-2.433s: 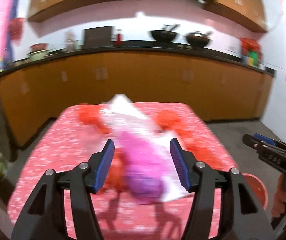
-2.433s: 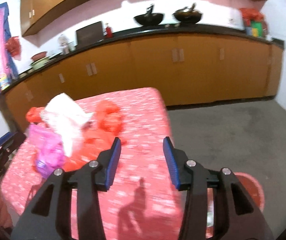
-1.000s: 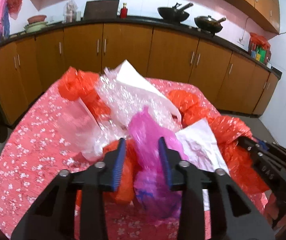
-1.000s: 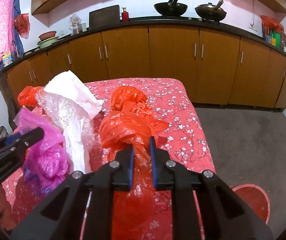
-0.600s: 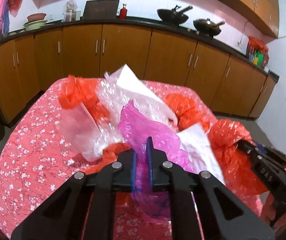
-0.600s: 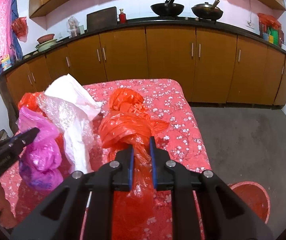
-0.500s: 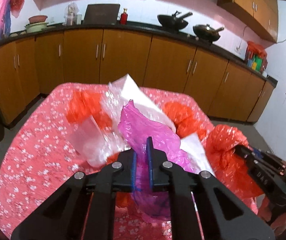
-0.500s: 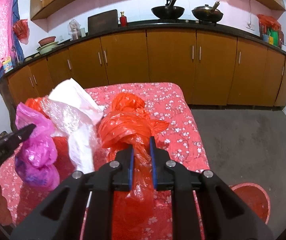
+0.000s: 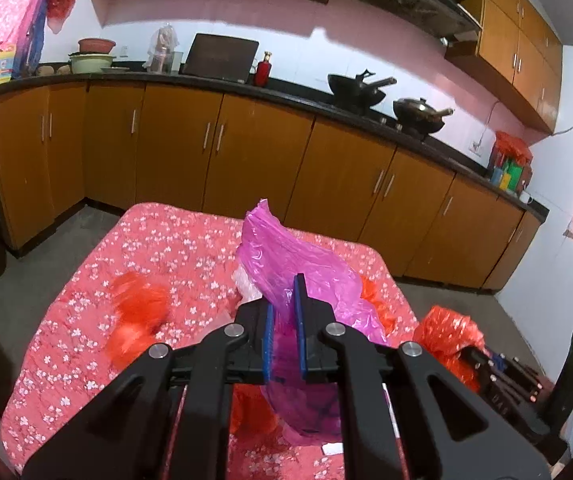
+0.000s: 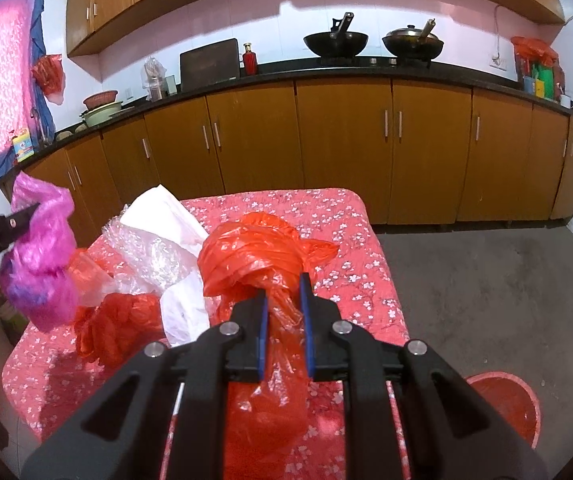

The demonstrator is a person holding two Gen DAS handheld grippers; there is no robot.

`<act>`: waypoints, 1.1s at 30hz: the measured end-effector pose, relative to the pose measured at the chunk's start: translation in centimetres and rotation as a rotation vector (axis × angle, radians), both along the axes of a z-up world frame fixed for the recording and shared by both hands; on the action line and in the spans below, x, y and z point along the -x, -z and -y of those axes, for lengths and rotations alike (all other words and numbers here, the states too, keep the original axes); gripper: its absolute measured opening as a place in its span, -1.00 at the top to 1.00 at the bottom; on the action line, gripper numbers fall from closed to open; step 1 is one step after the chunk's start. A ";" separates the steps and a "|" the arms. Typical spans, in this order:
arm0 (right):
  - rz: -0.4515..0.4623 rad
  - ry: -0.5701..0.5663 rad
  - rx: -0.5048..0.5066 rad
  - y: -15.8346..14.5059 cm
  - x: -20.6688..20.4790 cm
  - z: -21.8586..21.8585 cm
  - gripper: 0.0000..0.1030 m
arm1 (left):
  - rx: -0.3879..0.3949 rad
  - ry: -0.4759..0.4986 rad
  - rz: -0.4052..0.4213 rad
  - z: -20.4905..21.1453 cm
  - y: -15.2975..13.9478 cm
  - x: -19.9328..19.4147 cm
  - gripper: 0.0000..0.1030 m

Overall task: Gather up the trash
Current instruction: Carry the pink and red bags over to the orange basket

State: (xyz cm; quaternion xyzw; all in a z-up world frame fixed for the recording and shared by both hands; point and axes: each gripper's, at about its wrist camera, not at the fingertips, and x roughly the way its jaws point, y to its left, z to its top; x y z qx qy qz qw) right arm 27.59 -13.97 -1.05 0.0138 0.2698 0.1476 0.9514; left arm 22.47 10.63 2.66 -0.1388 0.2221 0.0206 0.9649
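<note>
We've got the left claw (image 9: pixel 284 322) pinched tight on the pink bag (image 9: pixel 290 264), lifted over the table (image 9: pixel 98 312) middle. Right claw (image 10: pixel 283 310) clamps the orange bag (image 10: pixel 254 258) by its twisted neck near the right edge. Both are light, limp, slippery film, so grip bunched folds. Red bin (image 10: pixel 506 404) sits on the floor.

Left wrist view: looks forward and slightly down along the left gripper (image 9: pixel 284 312), close over the table (image 9: pixel 86 320), facing the cabinets (image 9: pixel 246 152). Right wrist view: likewise along the right gripper (image 10: pixel 283 304). Both share table, cabinets and woks (image 10: pixel 336 42).
</note>
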 end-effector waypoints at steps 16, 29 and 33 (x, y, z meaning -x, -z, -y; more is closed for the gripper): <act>0.045 0.078 -0.020 -1.8 1.7 4.8 0.72 | -0.049 0.022 0.057 2.5 -2.7 0.5 0.82; 0.043 0.216 -0.013 -0.8 3.0 11.8 0.72 | -0.080 0.155 0.062 9.8 -2.5 -0.3 0.82; 0.033 0.288 -0.002 0.1 3.6 14.9 0.72 | -0.093 0.227 0.049 13.7 -1.6 -0.6 0.83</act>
